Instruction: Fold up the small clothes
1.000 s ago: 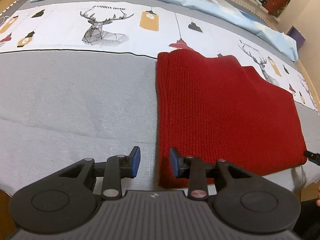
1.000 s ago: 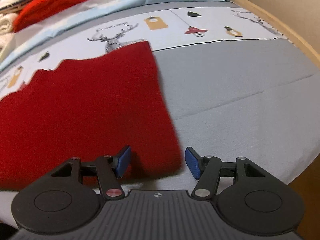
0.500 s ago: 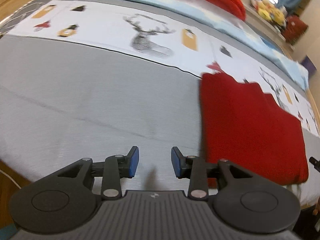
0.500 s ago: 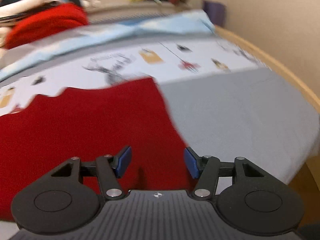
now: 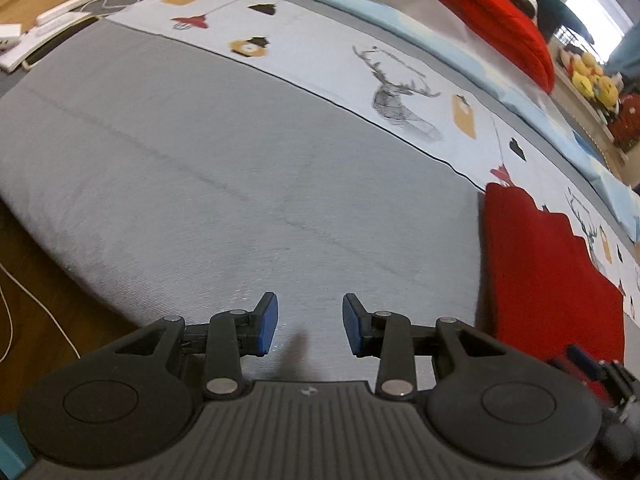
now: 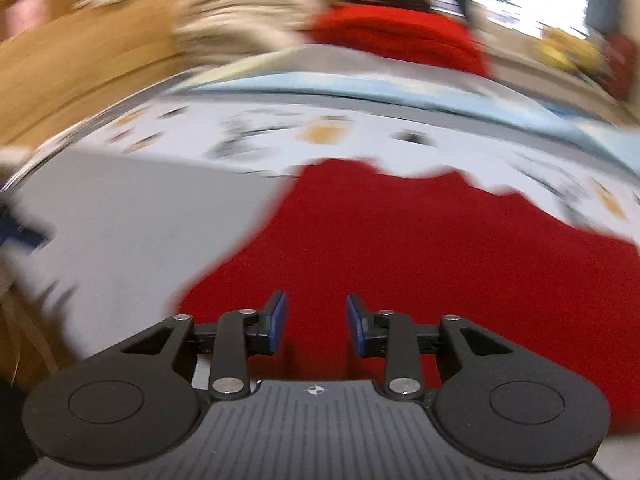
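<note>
Left gripper (image 5: pixel 308 328) over bare grey bedcover (image 5: pixel 224 184), fingers narrowly apart, holding nothing. To its right, red knit garment (image 5: pixel 548 280) lies flat, already folded to a rectangle. Right gripper (image 6: pixel 316 322) above the knit, jaws closing, nothing pinched. Probably between folds; next, both must find an edge.

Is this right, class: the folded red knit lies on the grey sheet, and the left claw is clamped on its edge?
Not quite. The red knit does lie on the grey sheet, but the left claw holds nothing: the left wrist view shows only bare sheet between its open fingers, with the knit off to its right.
</note>
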`<state>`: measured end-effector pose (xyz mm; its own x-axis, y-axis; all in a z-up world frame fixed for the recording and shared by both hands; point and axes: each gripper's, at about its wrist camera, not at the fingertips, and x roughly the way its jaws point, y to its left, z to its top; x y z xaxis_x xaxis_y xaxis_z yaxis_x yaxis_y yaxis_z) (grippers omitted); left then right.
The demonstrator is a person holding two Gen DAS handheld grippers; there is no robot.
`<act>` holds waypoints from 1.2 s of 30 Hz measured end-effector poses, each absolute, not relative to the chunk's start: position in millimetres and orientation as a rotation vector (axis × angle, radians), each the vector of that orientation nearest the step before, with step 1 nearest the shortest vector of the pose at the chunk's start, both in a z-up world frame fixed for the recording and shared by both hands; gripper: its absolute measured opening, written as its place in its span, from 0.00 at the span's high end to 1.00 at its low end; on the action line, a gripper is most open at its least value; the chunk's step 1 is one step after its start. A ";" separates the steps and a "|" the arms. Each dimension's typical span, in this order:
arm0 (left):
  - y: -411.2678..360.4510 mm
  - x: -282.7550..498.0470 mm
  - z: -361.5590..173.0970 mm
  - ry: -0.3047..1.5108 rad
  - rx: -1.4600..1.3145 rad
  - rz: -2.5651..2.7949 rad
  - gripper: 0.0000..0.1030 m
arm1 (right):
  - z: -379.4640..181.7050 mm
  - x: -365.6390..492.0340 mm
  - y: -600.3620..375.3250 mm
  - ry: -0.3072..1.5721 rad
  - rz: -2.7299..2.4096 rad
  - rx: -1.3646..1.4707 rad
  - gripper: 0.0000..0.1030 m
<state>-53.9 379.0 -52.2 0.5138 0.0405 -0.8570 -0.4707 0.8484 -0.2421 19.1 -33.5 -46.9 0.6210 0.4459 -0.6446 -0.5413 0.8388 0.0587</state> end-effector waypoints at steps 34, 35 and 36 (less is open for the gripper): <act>407.1 -22.3 -63.2 0.992 -0.509 0.312 0.59 | -70.8 -13.9 115.8 0.522 0.671 -0.635 0.81; 408.4 -22.0 -64.0 0.995 -0.512 0.315 0.59 | -69.0 -18.4 121.5 0.517 0.691 -0.622 0.81; 409.3 -21.5 -64.8 0.997 -0.516 0.320 0.59 | -67.5 -23.6 127.1 0.510 0.710 -0.615 0.81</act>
